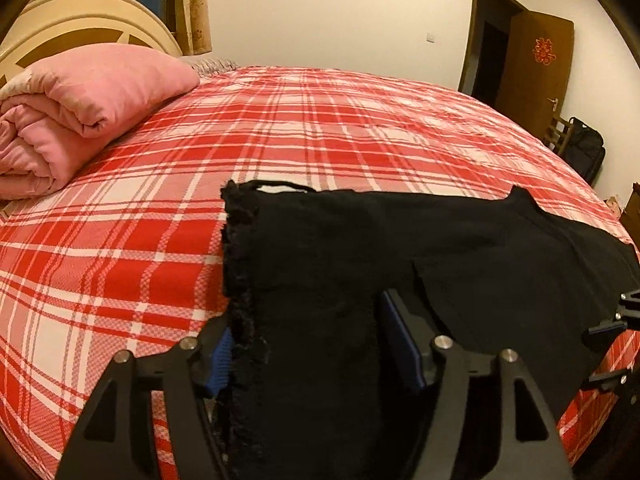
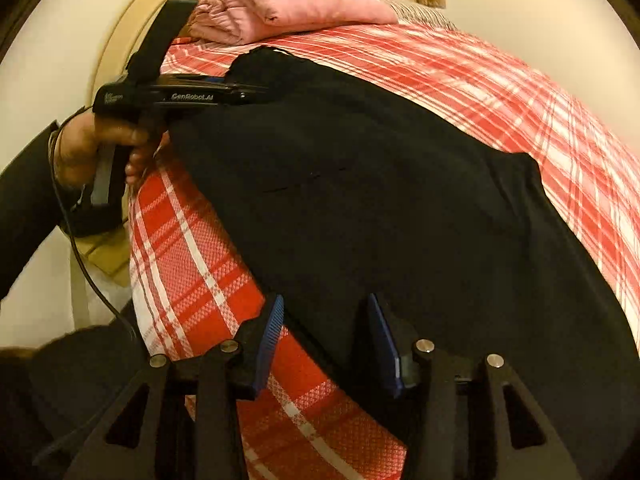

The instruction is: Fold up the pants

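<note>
Your left gripper [image 1: 316,360] is spread wide, black pants [image 1: 400,260] draped between its blue pads [image 1: 402,344]. Right gripper [image 2: 326,344] is equally agape, pants edge between its fingers. Only the right wrist view shows your left hand [image 2: 100,148] on the handle and its cable [image 2: 80,256]; only the left shows the door [image 1: 532,68] and a bag [image 1: 584,152] beyond the pants. Pink folded quilt [image 1: 72,108] sits past the pants by the headboard [image 2: 132,40]. Pants lie flat on the plaid bedsheet [image 1: 280,128], frayed hem leftward.

So that's one pair of black fabric pants [image 1: 360,248], one red-and-white plaid bed sheet [image 1: 120,260], one folded pink quilt [image 1: 72,108], two black two-finger grippers, one brown wooden door [image 1: 536,64].
</note>
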{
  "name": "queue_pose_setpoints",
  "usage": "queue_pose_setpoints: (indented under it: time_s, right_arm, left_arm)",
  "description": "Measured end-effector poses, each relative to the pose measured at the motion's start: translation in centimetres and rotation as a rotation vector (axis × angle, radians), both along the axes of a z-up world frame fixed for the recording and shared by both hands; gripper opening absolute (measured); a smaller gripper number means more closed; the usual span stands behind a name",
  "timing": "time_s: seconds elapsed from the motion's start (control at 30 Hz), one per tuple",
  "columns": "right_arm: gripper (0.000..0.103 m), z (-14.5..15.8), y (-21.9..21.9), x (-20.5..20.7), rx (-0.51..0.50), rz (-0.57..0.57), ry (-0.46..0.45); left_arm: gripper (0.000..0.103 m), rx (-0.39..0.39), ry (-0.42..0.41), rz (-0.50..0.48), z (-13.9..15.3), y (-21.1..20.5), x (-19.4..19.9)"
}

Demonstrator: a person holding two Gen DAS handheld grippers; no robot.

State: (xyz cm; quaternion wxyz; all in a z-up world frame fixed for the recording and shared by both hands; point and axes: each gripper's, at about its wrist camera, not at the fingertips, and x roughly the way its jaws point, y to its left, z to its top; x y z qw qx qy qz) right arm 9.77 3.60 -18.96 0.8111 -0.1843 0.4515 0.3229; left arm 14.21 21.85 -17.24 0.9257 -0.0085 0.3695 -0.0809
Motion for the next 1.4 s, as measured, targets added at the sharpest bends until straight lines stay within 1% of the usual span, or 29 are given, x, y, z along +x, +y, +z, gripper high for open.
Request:
queue_pose_setpoints:
  time_s: [0.07,0.1,0.17,0.27,0.3,0.33,0.4,0.47,0.5,0.6,0.67,0.73,0.77,0.83,0.87,0.9,0.93,0.97,1.0,1.07,1.13,1.17,1.2,1.23,1.3,1.33,1.4]
  right_arm:
    - [0.047,0.2,-0.5,0.8,0.035,-0.021,0.05]
    - [0.047,0.2,-0.8,1.1,0.046,-0.022,0.068]
    - [0.047,0.2,-1.1,1.2,0.059,-0.024,0.086]
    - [0.047,0.2,-1.1,1.0,0.072,-0.035,0.075]
    - [0.047,0.2,-1.0,0.8,0.072,-0.038,0.063]
    - [0.048,0.3,-1.0,0.5,0.077,-0.045,0.051]
    - [0.048,0.3,-1.2,0.4,0.098,-0.062,0.044]
    - [0.048,0.3,-1.4,0.6,0.129,-0.084,0.06]
    - [0.048,0.3,-1.5,0.7,0.134,-0.089,0.067]
    - [0.048,0.5,-0.5,1.1,0.153,-0.084,0.108]
    - [0.048,0.3,0.7,0.8,0.138,-0.059,0.107]
    - [0.057,-0.1,1.9,0.2,0.1,-0.035,0.062]
    - [0.058,-0.1,2.1,0.0,0.102,-0.026,0.053]
    - [0.058,0.3,1.1,0.1,0.136,-0.026,0.08]
    - [0.059,0.6,0.1,0.3,0.156,-0.042,0.096]
    - [0.06,1.2,-1.3,0.6,0.173,-0.076,0.099]
    - [0.06,2.0,-3.2,0.8,0.191,-0.121,0.083]
    - [0.06,2.9,-5.4,1.0,0.214,-0.164,0.061]
    - [0.06,3.7,-7.5,1.1,0.238,-0.203,0.045]
    - [0.06,5.3,-12.9,1.5,0.278,-0.321,0.011]
    - [0.06,6.4,-18.8,1.3,0.284,-0.45,-0.04]
    - [0.06,6.8,-21.4,0.9,0.28,-0.51,-0.061]
    - [0.06,7.2,-24.8,0.3,0.273,-0.589,-0.082]
    - [0.06,7.2,-27.1,0.0,0.264,-0.647,-0.09]
    - [0.06,7.1,-32.2,-0.9,0.243,-0.788,-0.102]
    - [0.06,7.0,-35.4,-1.4,0.248,-0.868,-0.102]
    - [0.06,6.7,-40.1,-2.6,0.27,-0.974,-0.095]
  left_arm:
    - [0.072,0.008,-0.004,0.004,0.0,-0.1,0.0]
    - [0.074,0.012,-0.005,0.008,0.0,0.0,0.0]
    - [0.076,0.007,-0.002,0.019,-0.1,0.1,0.0]
    - [0.061,-0.045,0.022,-0.006,0.0,0.2,0.2]
    - [0.053,-0.043,0.027,-0.014,0.1,0.1,0.2]
    - [0.049,-0.033,0.023,-0.032,0.3,-0.3,0.1]
    - [0.039,-0.01,0.017,-0.047,0.5,-0.7,-0.2]
    - [0.028,0.0,-0.006,-0.039,1.2,-0.7,-0.7]
    - [0.025,0.003,-0.012,-0.034,1.4,-0.6,-0.9]
    - [0.025,-0.023,-0.027,-0.027,2.5,0.0,-1.4]
    - [0.025,-0.036,-0.028,-0.034,3.0,0.4,-1.5]
    - [0.025,-0.041,-0.011,-0.033,2.8,0.8,-1.3]
    - [0.025,-0.038,0.001,-0.03,2.4,0.9,-1.1]
    - [0.026,-0.026,0.022,-0.03,1.3,0.9,-0.8]
    - [0.029,-0.009,0.009,-0.035,0.9,0.6,-0.8]
    - [0.04,0.002,-0.006,-0.024,0.9,0.5,-0.9]
    - [0.048,0.012,-0.023,0.003,1.0,0.6,-1.0]
    - [0.063,0.024,-0.028,0.016,1.0,0.5,-1.1]
    - [0.074,0.044,-0.028,0.026,1.2,0.5,-1.2]
    - [0.078,0.088,-0.052,0.047,1.7,0.3,-1.6]
    - [0.079,0.105,-0.095,0.06,2.7,0.4,-2.3]
    - [0.083,0.114,-0.116,0.082,3.3,0.4,-2.6]
    - [0.086,0.116,-0.146,0.11,4.2,0.5,-3.0]
    - [0.087,0.112,-0.164,0.122,4.6,0.7,-3.1]
    - [0.095,0.104,-0.199,0.146,5.8,0.4,-3.6]
    - [0.096,0.099,-0.209,0.15,6.2,0.1,-3.6]
    - [0.096,0.074,-0.21,0.108,6.6,-1.3,-3.4]
